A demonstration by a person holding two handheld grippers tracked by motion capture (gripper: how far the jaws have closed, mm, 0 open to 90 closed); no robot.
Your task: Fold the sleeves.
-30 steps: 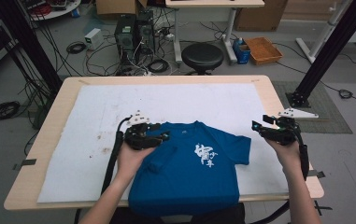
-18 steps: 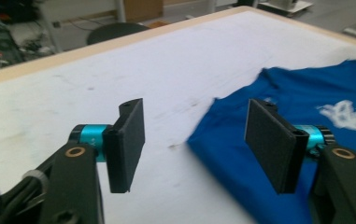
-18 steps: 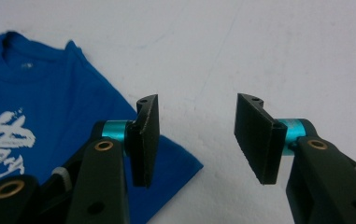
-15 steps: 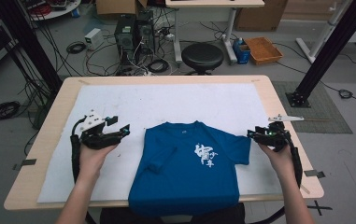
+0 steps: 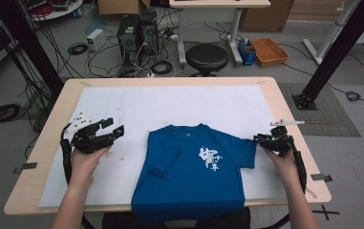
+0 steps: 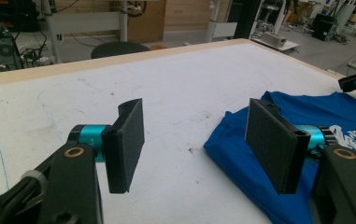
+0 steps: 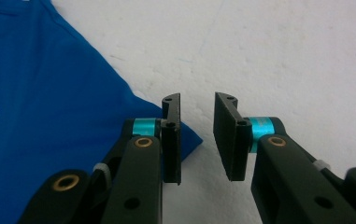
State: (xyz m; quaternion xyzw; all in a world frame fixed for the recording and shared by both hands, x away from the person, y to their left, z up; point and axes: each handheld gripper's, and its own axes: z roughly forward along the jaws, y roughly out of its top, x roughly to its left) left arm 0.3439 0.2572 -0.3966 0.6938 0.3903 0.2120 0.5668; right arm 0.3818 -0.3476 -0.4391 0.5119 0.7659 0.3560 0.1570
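Looking down from the high view: blue T-shirt (image 5: 194, 174) lay front-up on white mat (image 5: 122, 114), near the table's front edge, white print (image 5: 209, 159) on chest, too small to read; one sleeve (image 5: 164, 161) already folded in, opposite sleeve (image 5: 244, 153) left to fold. Left gripper (image 5: 114, 130) parked well apart from shirt, right gripper (image 5: 260, 140) at that sleeve's tip

Left gripper view: jaws wide apart, nothing between, folded sleeve edge (image 6: 231, 144) beside one pad

Right gripper view: jaws just been closing, narrow gap remained, sleeve corner (image 7: 188, 139) under one pad, not yet pinched
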